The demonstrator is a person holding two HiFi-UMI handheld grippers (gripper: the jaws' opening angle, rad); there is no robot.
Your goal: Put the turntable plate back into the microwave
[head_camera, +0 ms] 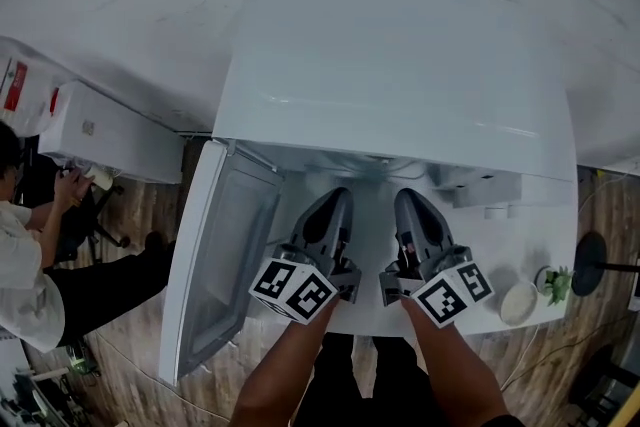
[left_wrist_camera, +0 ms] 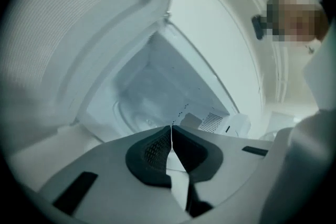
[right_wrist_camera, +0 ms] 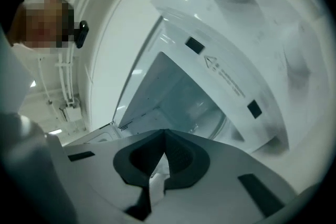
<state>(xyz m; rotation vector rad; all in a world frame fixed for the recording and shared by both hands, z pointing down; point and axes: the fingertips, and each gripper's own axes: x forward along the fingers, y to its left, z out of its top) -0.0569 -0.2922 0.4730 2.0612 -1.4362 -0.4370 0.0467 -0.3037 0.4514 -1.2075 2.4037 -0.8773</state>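
The white microwave (head_camera: pixel 400 85) stands on a white table with its door (head_camera: pixel 225 255) swung open to the left. In the left gripper view a faint round glass rim, seemingly the turntable plate (left_wrist_camera: pixel 137 114), lies on the cavity floor. It is hidden in the head view. My left gripper (head_camera: pixel 340 197) and right gripper (head_camera: pixel 408 199) sit side by side just in front of the opening, pointing in. The left gripper (left_wrist_camera: pixel 170 128) is shut with nothing between its pads. The right gripper (right_wrist_camera: pixel 165 135) is also shut and empty.
A small potted plant (head_camera: pixel 556 283) and a white round dish (head_camera: pixel 518 303) sit on the table's right corner. A black stand (head_camera: pixel 592 265) is beyond it. A seated person (head_camera: pixel 25 265) is at the far left, by a white cabinet (head_camera: pixel 110 130).
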